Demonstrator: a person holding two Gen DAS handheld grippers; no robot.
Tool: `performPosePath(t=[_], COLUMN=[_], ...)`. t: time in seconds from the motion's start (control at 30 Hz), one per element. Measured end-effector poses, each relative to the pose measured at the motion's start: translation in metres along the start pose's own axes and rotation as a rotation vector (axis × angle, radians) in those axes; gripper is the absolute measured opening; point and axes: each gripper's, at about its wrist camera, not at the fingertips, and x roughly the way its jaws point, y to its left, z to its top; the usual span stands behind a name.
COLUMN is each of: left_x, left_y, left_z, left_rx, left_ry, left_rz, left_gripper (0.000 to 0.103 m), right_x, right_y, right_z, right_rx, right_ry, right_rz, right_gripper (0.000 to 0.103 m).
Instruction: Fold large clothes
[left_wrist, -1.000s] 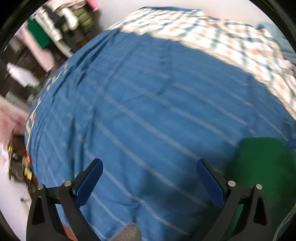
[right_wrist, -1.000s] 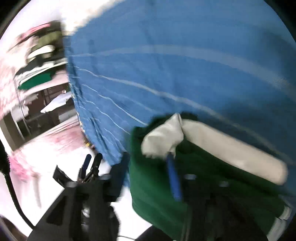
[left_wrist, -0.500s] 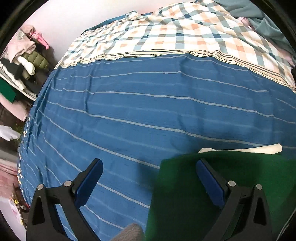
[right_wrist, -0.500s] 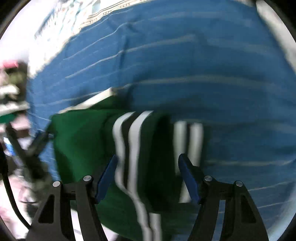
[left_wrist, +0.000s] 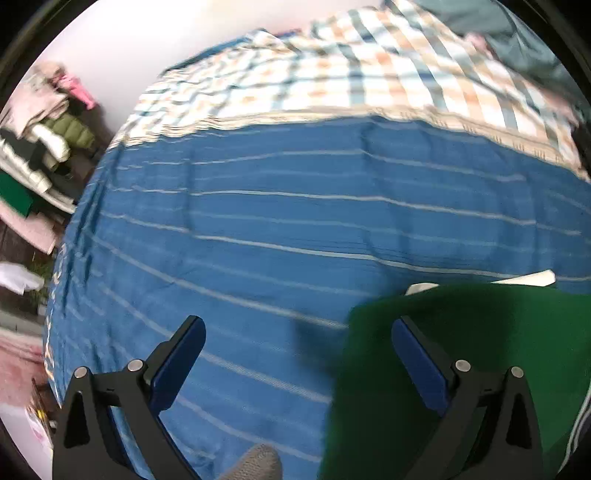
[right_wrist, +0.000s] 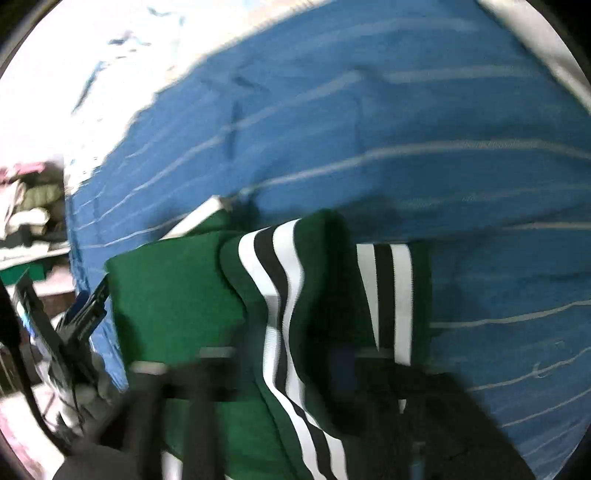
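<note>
- Left wrist view: left gripper (left_wrist: 297, 360) spread wide, holding nothing, its right finger over the green garment (left_wrist: 480, 332)
- Garment lies on the blue striped sheet (left_wrist: 277, 221); its long axis is unclear
- Right gripper (right_wrist: 277, 369) blurred; opening cannot be told
- Checked quilt (left_wrist: 369, 74) beyond

My right gripper (right_wrist: 280, 373) is smeared by blur, so I cannot tell how its jaws stand. The green garment (left_wrist: 480, 354) runs off the near right edge, and its far white edge (left_wrist: 532, 277) barely shows.
</note>
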Motion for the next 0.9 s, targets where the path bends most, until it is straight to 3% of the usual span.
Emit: performPosePath(t=[0.03, 0.07, 0.17, 0.3, 0.47, 0.5, 0.53, 0.57, 0.63, 0.73, 0.83, 0.9], left_x=[-0.010, -0.017, -0.038, -0.051, -0.044, -0.041, -0.040, -0.039, -0.040, -0.041, -0.041, -0.041], left_y=[0.010, 0.016, 0.033, 0.044, 0.033, 0.028, 0.024, 0.019, 0.015, 0.018, 0.022, 0.029], left_z=[-0.006, -0.011, -0.033, -0.067, -0.106, -0.112, -0.115, -0.117, -0.120, -0.120, -0.121, -0.120], left_rx=[-0.028, -0.048, -0.097, -0.121, -0.102, -0.089, -0.071, -0.058, -0.037, -0.033, -0.034, -0.052], left_ry=[-0.006, -0.008, 0.000, 0.051, 0.147, 0.158, 0.165, 0.162, 0.147, 0.148, 0.156, 0.160], left_rz=[0.002, 0.003, 0.011, 0.023, 0.002, 0.005, 0.007, 0.016, 0.035, 0.034, 0.039, 0.029], left_gripper=[0.103, 0.103, 0.103, 0.103, 0.103, 0.103, 0.103, 0.103, 0.103, 0.103, 0.103, 0.103], right_x=[-0.008, -0.022, -0.033, -0.026, -0.003, 0.004, 0.012, 0.016, 0.005, -0.019, -0.010, -0.008], right_y=[0.002, 0.003, 0.007, -0.006, -0.039, -0.045, -0.049, -0.052, -0.053, -0.060, -0.096, -0.086], right_z=[-0.008, -0.019, -0.046, -0.085, -0.129, -0.135, -0.138, -0.142, -0.149, -0.156, -0.165, -0.162], right_rx=[-0.026, -0.062, -0.109, -0.097, 0.062, 0.089, 0.113, 0.135, 0.139, 0.176, 0.281, 0.200], right_ry=[-0.040, -0.085, -0.068, 0.018, 0.141, 0.148, 0.151, 0.136, 0.076, -0.005, 0.048, 0.064], right_rz=[0.011, 0.009, -0.052, -0.116, -0.044, -0.007, 0.016, 0.019, 0.046, 0.029, 0.036, 0.045], right_gripper=[0.099, 0.099, 0.099, 0.099, 0.095, 0.083, 0.055, 0.041, 0.002, 0.002, 0.002, 0.003])
